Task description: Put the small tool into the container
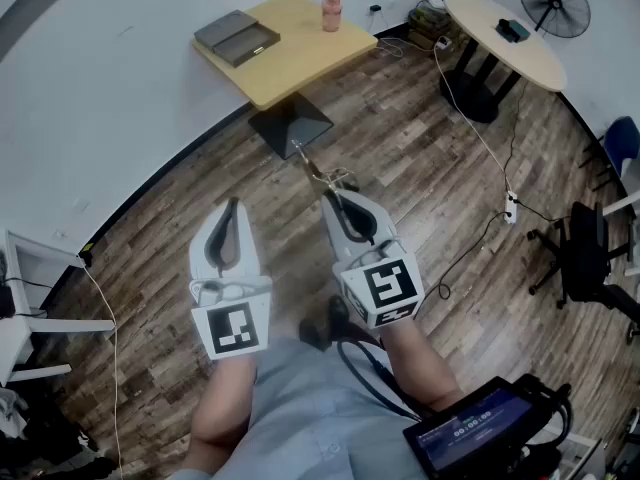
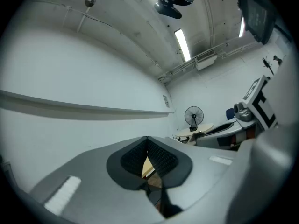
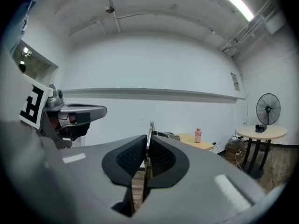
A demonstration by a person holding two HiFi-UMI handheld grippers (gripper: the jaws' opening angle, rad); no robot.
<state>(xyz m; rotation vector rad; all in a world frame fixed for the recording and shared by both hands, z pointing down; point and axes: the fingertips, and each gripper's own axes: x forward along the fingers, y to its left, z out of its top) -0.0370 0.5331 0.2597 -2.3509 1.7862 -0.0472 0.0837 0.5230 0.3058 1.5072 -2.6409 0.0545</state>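
Above the wooden floor (image 1: 420,168), well short of the square table (image 1: 305,58), the right gripper (image 1: 330,200) pinches the small tool (image 1: 318,171). Its jaws stand nearly together, with the thin metal piece clamped between the ribbed pads and most of its length poking out past the tips. The left gripper (image 1: 233,208) is drawn closed with nothing in it. The container (image 1: 237,37), a flat grey box, lies at the far corner of that table, with a pink can (image 1: 331,13) near another edge.

The main risk, as I judge it, is the grip itself. The tool looks slim and smooth and is held only near one end. It could pivot between the pads or slide out on the way over and land on the floor, where such broad jaws would struggle to lift it. A jolt or a quick swing would cause that.

The second risk is at the box, since from here I cannot tell whether it is open or lidded. If it is closed, the empty gripper has to open it first, and an early release would leave the tool on the lid or tabletop. The long overhang could also catch the rim and twist the tool loose
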